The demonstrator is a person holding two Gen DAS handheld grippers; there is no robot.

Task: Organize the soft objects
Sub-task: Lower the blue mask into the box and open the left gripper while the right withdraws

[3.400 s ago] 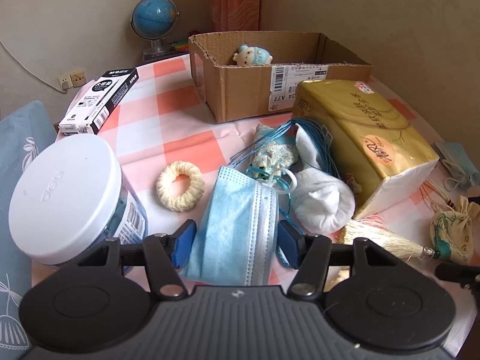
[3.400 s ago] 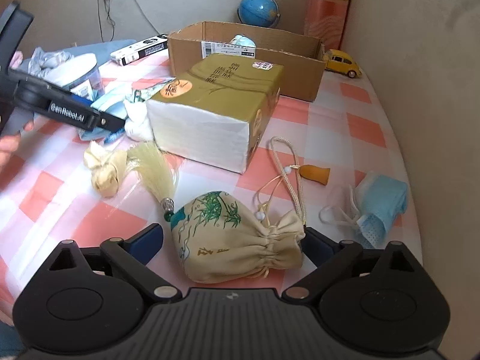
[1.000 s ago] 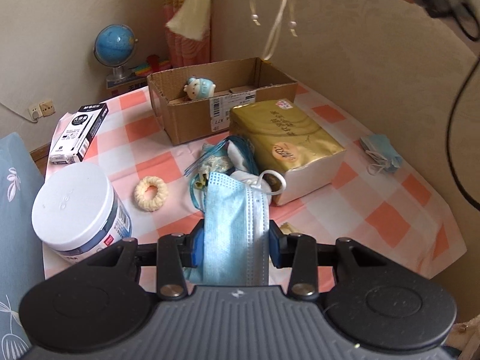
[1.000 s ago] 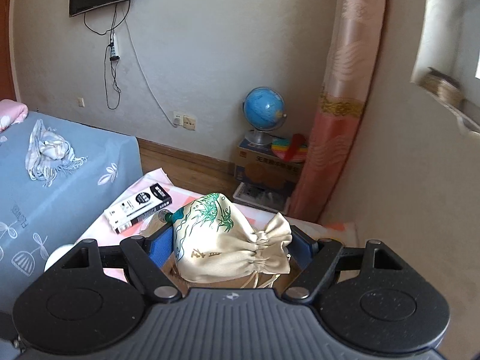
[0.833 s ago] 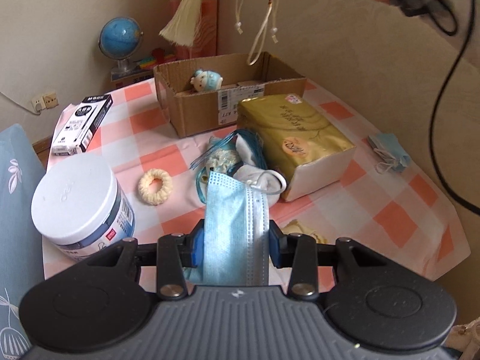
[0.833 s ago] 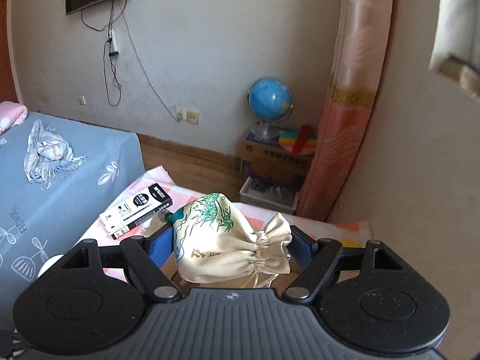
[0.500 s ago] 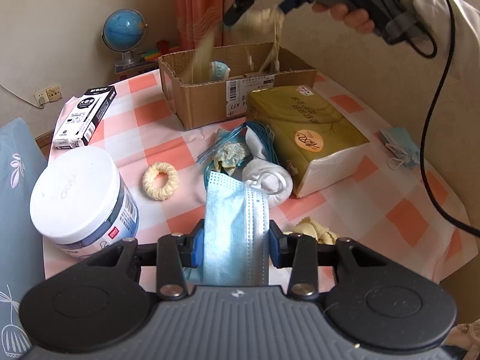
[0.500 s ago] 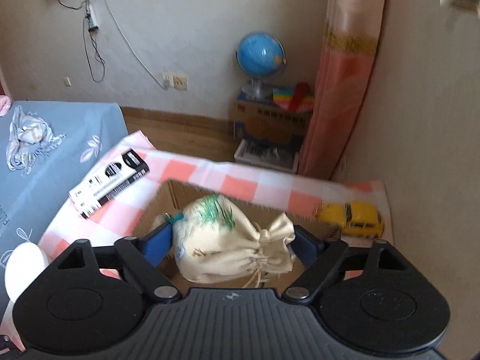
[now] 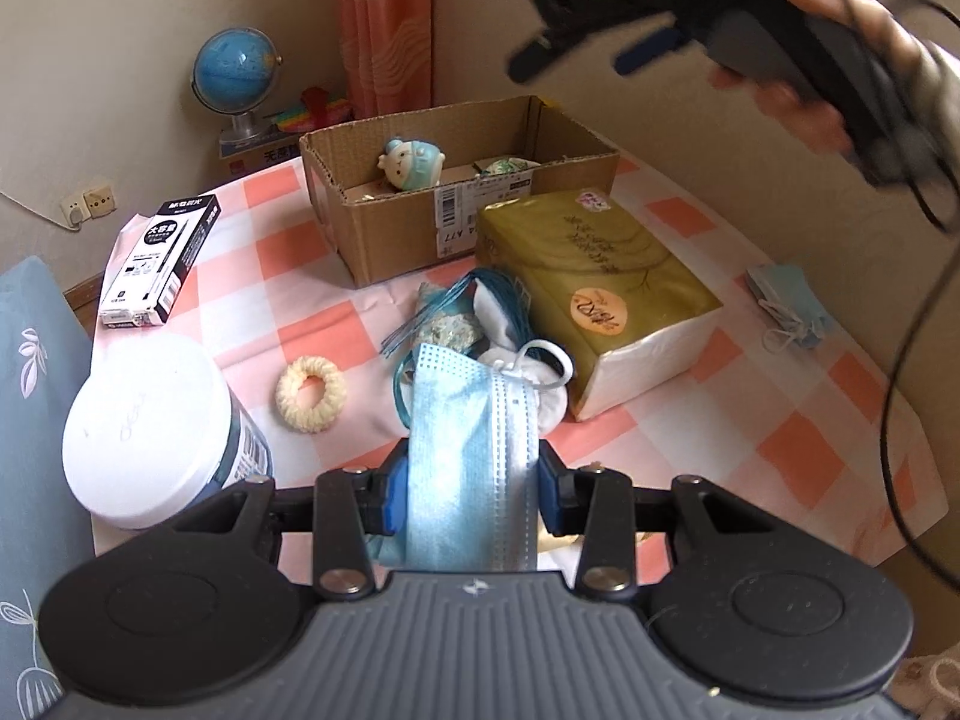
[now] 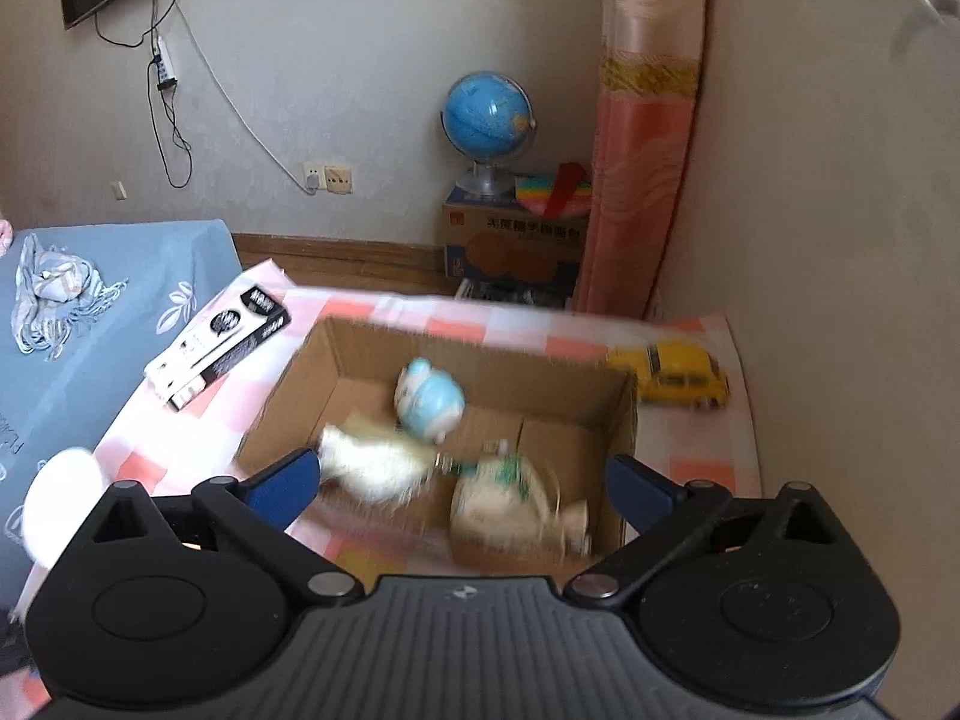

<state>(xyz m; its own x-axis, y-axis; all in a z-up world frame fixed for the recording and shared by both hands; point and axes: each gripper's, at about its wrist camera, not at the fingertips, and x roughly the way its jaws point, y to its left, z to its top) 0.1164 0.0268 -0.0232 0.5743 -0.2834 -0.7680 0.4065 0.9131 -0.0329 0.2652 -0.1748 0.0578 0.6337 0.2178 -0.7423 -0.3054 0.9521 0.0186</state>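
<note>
My left gripper (image 9: 471, 483) is shut on a blue face mask (image 9: 468, 432) and holds it above the checked table. My right gripper (image 10: 462, 489) is open and empty above the cardboard box (image 10: 621, 414); it shows in the left wrist view (image 9: 576, 54) high over the box (image 9: 384, 234). The cream drawstring pouch (image 10: 504, 501) with its tassel (image 10: 372, 462) lies in the box beside a small blue plush toy (image 10: 429, 399). In the left wrist view the plush (image 9: 411, 163) and a bit of the pouch (image 9: 504, 165) show inside the box.
On the table: a gold tissue pack (image 9: 600, 282), white sock (image 9: 540, 384) with blue strings, cream scrunchie (image 9: 311, 393), white-lidded jar (image 9: 150, 426), black-and-white box (image 9: 159, 258), second blue mask (image 9: 789, 306). A yellow toy car (image 10: 678, 375) sits behind the box. A globe (image 10: 489, 114) stands beyond.
My right gripper has opened over the box and the pouch has dropped out of it into the box. My left gripper still holds the mask and has moved closer to the table.
</note>
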